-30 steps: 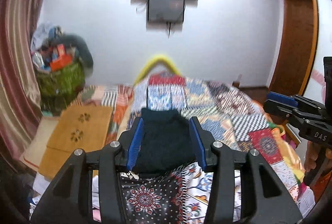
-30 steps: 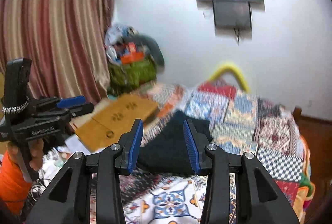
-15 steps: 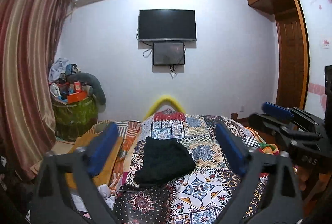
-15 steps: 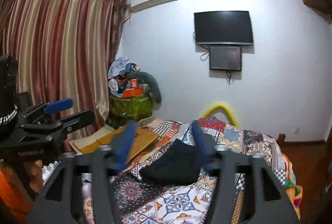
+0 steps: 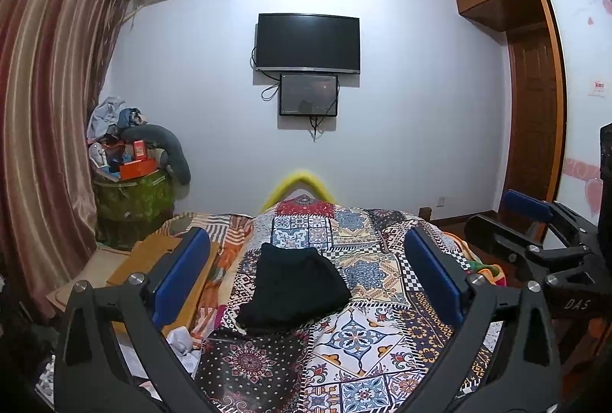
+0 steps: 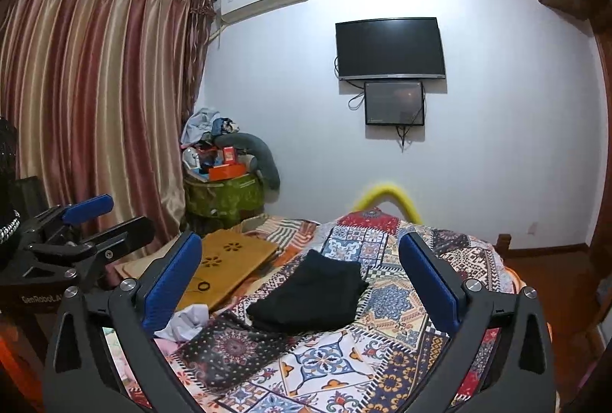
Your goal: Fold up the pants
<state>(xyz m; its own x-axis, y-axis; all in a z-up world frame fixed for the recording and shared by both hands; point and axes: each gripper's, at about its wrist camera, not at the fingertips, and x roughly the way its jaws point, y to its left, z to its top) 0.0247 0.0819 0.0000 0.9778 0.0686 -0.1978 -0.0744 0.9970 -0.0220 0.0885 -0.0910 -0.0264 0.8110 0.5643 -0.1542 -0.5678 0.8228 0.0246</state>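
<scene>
The black pants (image 5: 292, 288) lie folded into a compact bundle on the patchwork bedspread (image 5: 382, 332); they also show in the right wrist view (image 6: 311, 296). My left gripper (image 5: 306, 279) is open and empty, held back and above the bed with the pants seen between its blue pads. My right gripper (image 6: 300, 283) is open and empty too, also held back from the bed. Each gripper shows at the edge of the other's view: the right one (image 5: 535, 241) and the left one (image 6: 76, 233). Neither touches the pants.
A wooden board (image 6: 225, 271) lies at the bed's left edge, with crumpled white cloth (image 6: 187, 323) near it. A green bin piled with clutter (image 6: 223, 191) stands by the curtain (image 6: 95, 114). A TV (image 5: 308, 44) hangs on the far wall. A wooden wardrobe (image 5: 531, 99) is at right.
Both grippers have opened wide and pulled back and up from the bed. The folded pants now look smaller and farther away and have stayed in place.
</scene>
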